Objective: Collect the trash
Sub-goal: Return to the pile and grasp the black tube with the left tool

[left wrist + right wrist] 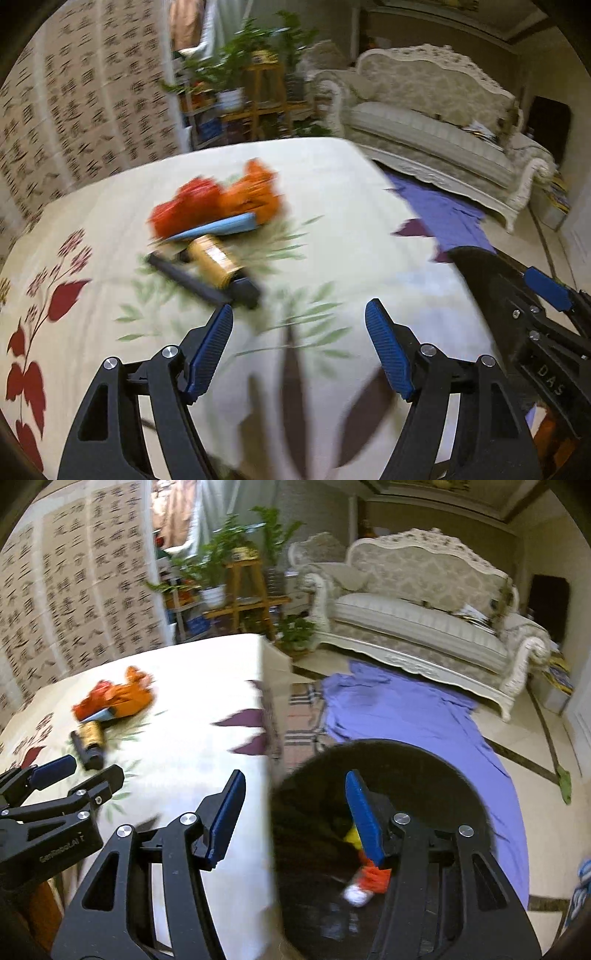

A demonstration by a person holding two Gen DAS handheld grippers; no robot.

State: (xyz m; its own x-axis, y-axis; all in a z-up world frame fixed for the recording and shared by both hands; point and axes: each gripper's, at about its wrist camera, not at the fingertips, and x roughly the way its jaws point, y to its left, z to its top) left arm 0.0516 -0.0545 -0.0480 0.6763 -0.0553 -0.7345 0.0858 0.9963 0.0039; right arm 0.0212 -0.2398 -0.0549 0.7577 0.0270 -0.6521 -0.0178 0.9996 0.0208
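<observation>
Left wrist: blurry trash pile (218, 229) beyond left gripper (299, 321).

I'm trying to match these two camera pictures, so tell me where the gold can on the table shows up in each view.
Left wrist view: the gold can lies left of centre on the table, just beyond the open left gripper.
Right wrist view: the gold can lies at far left, mid-height, small.
Shared landmark: the orange wrappers just behind the can.
</observation>
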